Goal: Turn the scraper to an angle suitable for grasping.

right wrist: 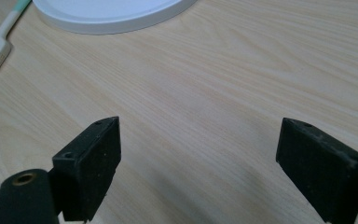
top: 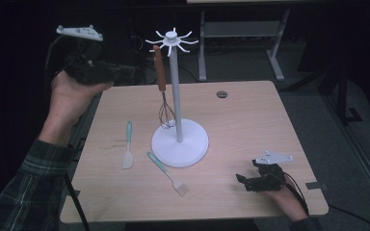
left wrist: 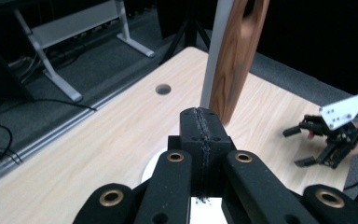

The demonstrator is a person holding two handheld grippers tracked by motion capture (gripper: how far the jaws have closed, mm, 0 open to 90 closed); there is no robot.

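Note:
A white stand [top: 175, 91] with hooked arms at its top rises from a round base [top: 192, 147] at mid-table. A whisk with a wooden handle [top: 159, 67] hangs from one arm, its wires near the base. My left gripper [top: 127, 74] is held high at the left, level with the handle and a little to its left, shut on nothing. In the left gripper view its jaws [left wrist: 200, 116] are pressed together just short of the wooden handle [left wrist: 235, 60] and pole [left wrist: 214, 56]. My right gripper [top: 243, 182] rests open near the table's front right, its jaws [right wrist: 198, 140] wide apart over bare wood.
A spatula with a teal handle [top: 127, 147] lies left of the base, and a teal-handled brush [top: 168, 173] lies in front of it. A round cable hole [top: 221, 94] sits near the far edge. A desk frame stands on the floor behind the table.

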